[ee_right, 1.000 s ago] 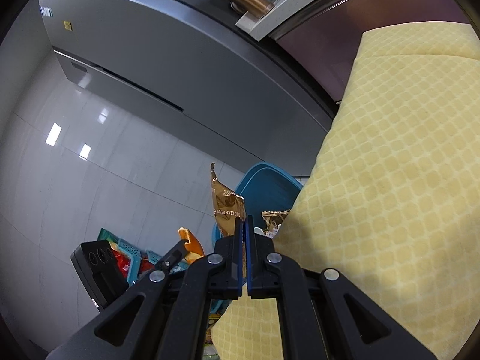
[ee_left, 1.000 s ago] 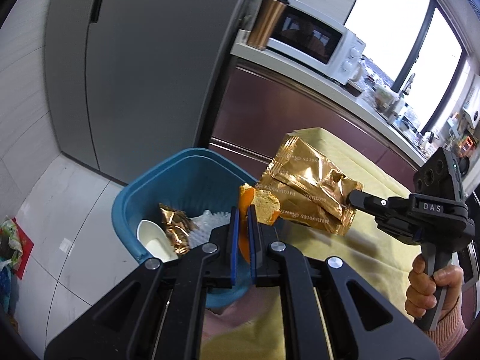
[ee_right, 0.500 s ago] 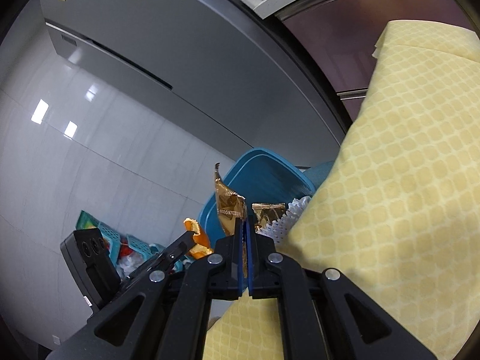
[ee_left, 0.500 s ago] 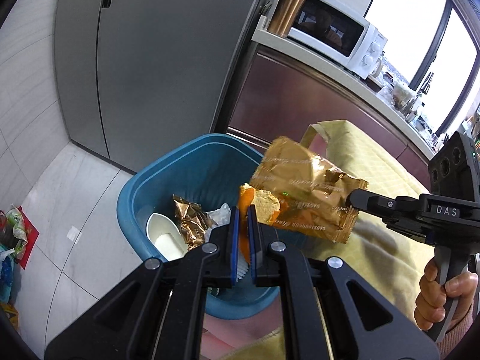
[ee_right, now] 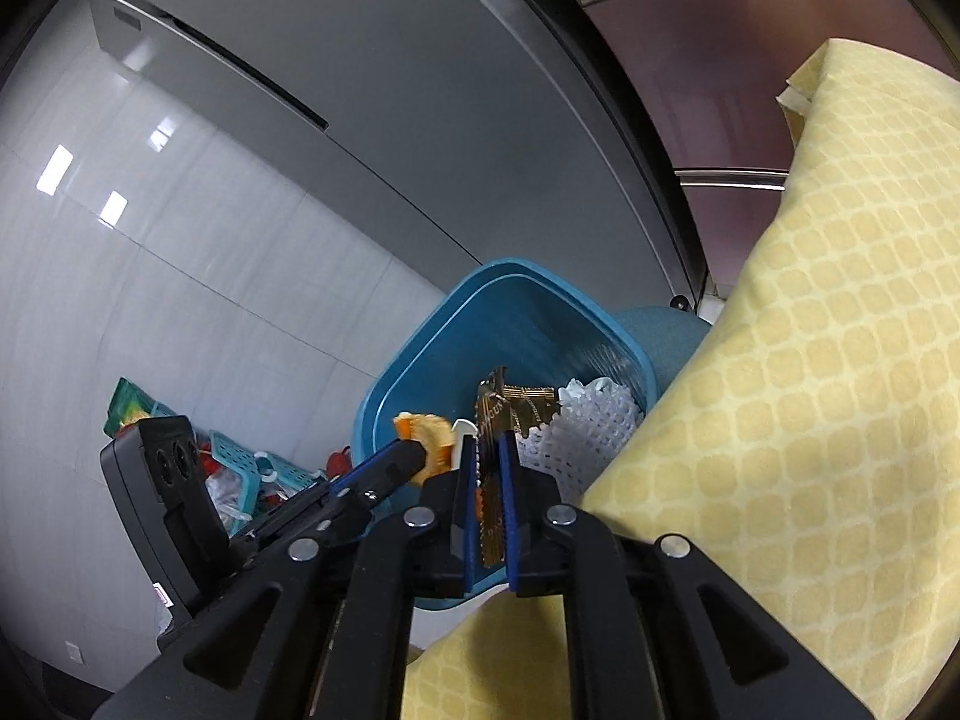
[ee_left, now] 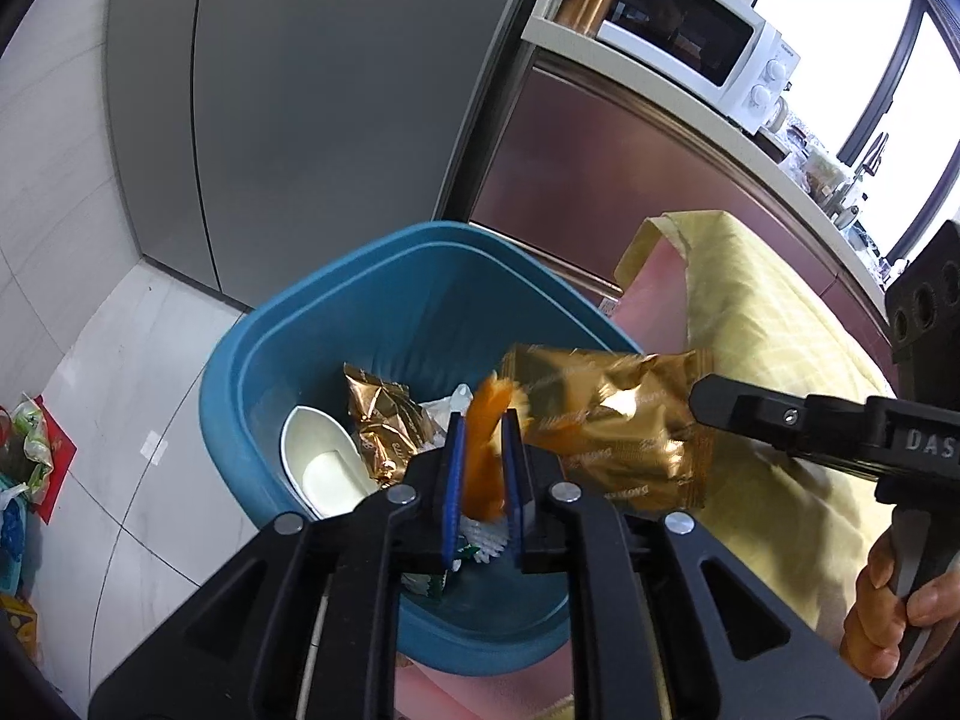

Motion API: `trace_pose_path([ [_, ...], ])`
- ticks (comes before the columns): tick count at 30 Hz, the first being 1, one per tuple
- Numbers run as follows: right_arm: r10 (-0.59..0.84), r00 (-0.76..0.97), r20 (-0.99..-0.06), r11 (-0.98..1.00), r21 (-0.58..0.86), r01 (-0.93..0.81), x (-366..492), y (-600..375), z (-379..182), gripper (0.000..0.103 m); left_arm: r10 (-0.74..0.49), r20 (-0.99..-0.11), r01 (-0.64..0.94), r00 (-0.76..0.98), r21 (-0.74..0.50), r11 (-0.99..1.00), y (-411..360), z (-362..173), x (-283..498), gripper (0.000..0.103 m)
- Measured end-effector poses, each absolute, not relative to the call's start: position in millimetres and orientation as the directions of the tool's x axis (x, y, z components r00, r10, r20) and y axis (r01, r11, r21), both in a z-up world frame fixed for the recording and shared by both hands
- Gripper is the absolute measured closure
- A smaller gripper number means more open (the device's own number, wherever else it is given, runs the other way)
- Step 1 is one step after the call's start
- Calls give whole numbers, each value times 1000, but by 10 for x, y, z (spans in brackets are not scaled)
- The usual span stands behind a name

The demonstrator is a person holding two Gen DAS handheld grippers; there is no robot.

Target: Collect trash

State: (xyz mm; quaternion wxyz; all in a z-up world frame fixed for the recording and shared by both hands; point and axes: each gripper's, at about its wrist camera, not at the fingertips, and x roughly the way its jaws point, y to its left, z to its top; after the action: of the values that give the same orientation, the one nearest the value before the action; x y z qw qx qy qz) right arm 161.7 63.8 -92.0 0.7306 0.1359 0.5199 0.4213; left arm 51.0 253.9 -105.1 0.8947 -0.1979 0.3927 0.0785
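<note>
A blue bin stands on the floor beside the table, and both grippers hang over it. My left gripper has its jaws opening. A blurred orange peel sits loose between the pads with gaps on both sides. My right gripper is also opening. A gold snack wrapper stands edge-on between its parted pads. In the left wrist view that wrapper droops from the right gripper over the bin's rim. Inside the bin lie another gold wrapper, a white cup and white foam netting.
A table under a yellow cloth borders the bin on the right. Behind the bin are a grey fridge and a counter with a microwave. Bags and teal baskets sit on the floor at the left. A hand holds the right gripper.
Both grippers have come closer over the blue bin and their jaws have parted. The peel and the gold wrapper, clamped tight before, now sit loose and lower.
</note>
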Motion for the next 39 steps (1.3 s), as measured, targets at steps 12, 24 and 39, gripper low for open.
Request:
trace_pose_path([
  [12, 745, 153, -650, 618, 586, -524, 1515, 458, -749, 63, -25, -710, -265, 704, -295, 918, 2426, -965, 423, 72],
  [24, 701, 401, -590, 698, 449, -557, 1191, -383, -356, 26, -69, -566, -90, 821, -247, 965, 1887, -401, 35, 23],
  [39, 423, 776, -469, 906, 210, -367, 433, -1469, -183, 7, -107, -436, 38, 894, -165, 986, 927, -122, -142, 6],
])
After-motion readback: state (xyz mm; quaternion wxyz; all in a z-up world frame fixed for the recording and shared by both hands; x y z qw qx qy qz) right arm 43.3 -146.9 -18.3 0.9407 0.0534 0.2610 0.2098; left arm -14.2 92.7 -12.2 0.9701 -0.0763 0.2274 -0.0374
